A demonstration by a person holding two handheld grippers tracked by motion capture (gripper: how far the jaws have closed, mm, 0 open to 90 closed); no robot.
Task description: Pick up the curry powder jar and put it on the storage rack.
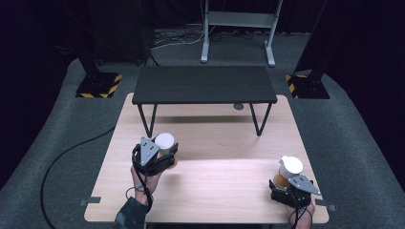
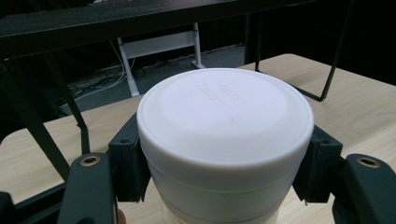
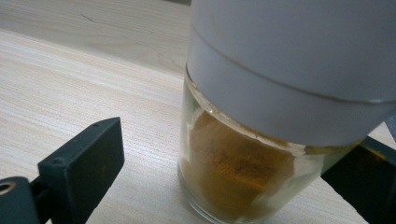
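A jar with a white lid (image 1: 165,140) stands left of centre on the wooden table (image 1: 219,191). My left gripper (image 1: 163,156) is shut on it. In the left gripper view both black pads (image 2: 126,163) press against the lid's sides (image 2: 224,112). At the table's right front stands a second glass jar (image 1: 289,168) with a white cap and brown powder inside (image 3: 233,172). My right gripper (image 1: 282,185) is open around that jar. Its left pad (image 3: 84,163) stands well off the glass, and the right jaw is close beside the jar at the frame edge.
A low black shelf on thin metal legs (image 1: 204,84) spans the back of the table. Bare wood lies between the two jars. On the floor, a cable (image 1: 57,162) curves at the left, and two posts stand on striped bases (image 1: 98,86).
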